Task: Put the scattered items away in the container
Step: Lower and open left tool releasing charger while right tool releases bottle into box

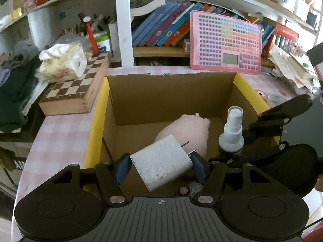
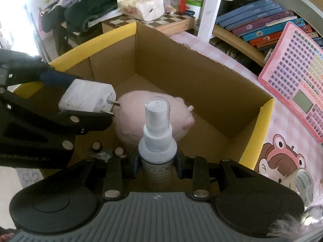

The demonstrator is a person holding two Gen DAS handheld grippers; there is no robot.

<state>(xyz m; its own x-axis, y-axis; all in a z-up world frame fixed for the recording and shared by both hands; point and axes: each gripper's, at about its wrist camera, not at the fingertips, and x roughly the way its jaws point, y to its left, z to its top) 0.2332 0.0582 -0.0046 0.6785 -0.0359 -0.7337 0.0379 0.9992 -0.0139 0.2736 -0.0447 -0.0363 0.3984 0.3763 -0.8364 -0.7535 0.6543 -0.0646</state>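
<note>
An open cardboard box [image 1: 171, 96] with yellow flaps stands on the pink checked table; it also shows in the right wrist view [image 2: 181, 68]. A pink plush toy [image 1: 187, 133] lies on its floor, also seen in the right wrist view [image 2: 141, 119]. My left gripper [image 1: 160, 166] is shut on a white plug adapter [image 1: 161, 161], held over the box's near side. My right gripper [image 2: 157, 164] is shut on a white spray bottle [image 2: 157, 137], upright above the box; the bottle shows in the left wrist view [image 1: 232, 133] at the right.
A wooden chessboard box [image 1: 74, 88] with a tissue pack [image 1: 62, 62] on it sits left of the box. A pink keypad toy [image 1: 225, 42] leans on the bookshelf behind. A small round container [image 2: 302, 181] lies on the table at the right.
</note>
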